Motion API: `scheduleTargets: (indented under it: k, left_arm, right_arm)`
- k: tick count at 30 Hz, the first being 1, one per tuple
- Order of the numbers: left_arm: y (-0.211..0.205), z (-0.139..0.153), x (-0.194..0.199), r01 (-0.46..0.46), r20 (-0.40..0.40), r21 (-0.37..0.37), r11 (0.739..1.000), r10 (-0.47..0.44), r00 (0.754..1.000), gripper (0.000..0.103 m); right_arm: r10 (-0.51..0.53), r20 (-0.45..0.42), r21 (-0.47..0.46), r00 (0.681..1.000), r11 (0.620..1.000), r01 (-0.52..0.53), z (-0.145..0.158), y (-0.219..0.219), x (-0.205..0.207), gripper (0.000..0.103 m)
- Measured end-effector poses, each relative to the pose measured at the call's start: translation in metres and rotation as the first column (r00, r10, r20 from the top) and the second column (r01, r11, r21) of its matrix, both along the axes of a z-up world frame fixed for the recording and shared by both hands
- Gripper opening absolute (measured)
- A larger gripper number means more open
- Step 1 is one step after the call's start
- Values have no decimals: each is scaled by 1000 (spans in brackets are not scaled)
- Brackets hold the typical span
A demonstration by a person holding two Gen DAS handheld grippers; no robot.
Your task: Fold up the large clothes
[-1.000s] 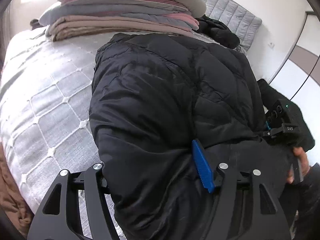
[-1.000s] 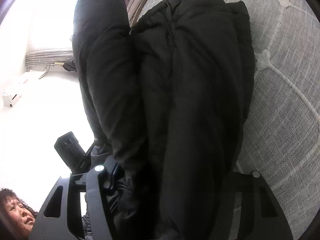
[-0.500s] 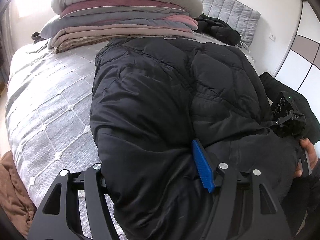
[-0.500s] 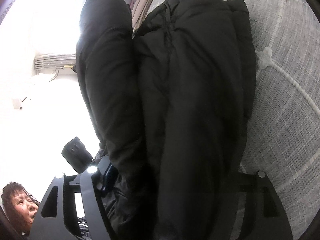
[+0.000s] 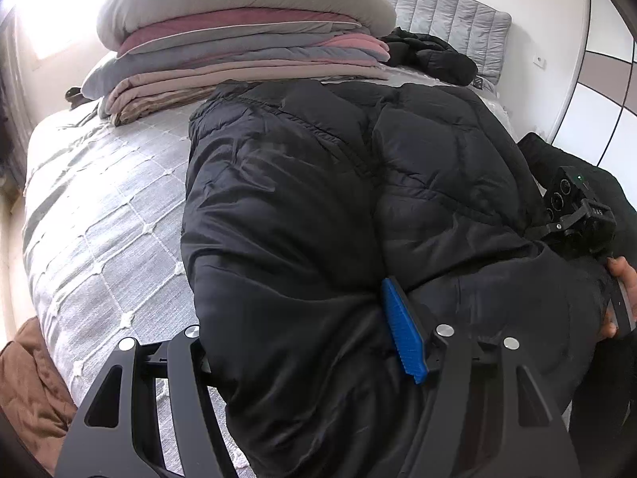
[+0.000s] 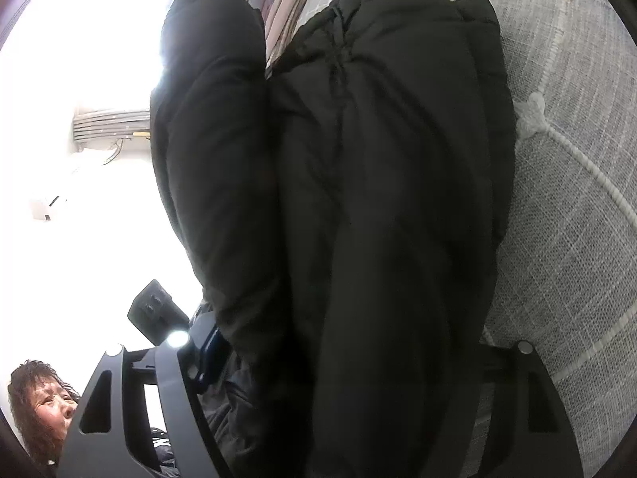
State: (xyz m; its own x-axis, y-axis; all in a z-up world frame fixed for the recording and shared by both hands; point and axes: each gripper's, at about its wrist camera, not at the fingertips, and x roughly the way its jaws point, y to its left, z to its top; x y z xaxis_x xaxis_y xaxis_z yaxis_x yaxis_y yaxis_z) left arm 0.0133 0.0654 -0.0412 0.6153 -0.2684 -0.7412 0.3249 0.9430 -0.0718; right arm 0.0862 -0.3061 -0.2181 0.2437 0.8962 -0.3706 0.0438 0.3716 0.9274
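The left wrist view takes in the whole bed [image 5: 99, 207], with its grey quilted cover stitched in white diamonds, and the black puffer jacket [image 5: 318, 199] spread across the middle of it; behind the jacket, toward the headboard, sits a stack of folded blankets [image 5: 247, 55] in grey, pink and tan under a pale pillow, with another dark garment [image 5: 434, 55] beside that stack. Only this view shows the right gripper's body [image 5: 577, 215] at the jacket's far edge and a hand [image 5: 621, 298] on it. The right wrist view is instead filled by the jacket [image 6: 378, 219] seen edge-on, doubled into two thick padded rolls, glossy and softly creased. The left gripper [image 5: 302, 342] grasps the jacket's near hem, its blue ribbed pad [image 5: 402, 338] pressed into the fabric. The right gripper [image 6: 350, 362] has just been widening, with the bulky fold between its jaws; whether its pads press the fabric cannot be told.
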Motion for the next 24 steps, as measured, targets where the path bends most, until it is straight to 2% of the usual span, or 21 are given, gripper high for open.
scheduleTargets:
  k: [19,20,24]
  left_arm:
    - [-1,1,-4,0,6,9,1000,0,1000,62]
    - [1,1,-3,0,-6,-4,1000,0,1000,62]
    - [29,-3,20,-19,-151,-174,985,-8,988,64]
  right_arm:
    - [17,12,-23,1000,1000,-17,2,9,10,73]
    - [16,11,-25,1000,1000,-16,2,10,10,73]
    - [1,-11,-19,1000,1000,-1,6,12,12,76]
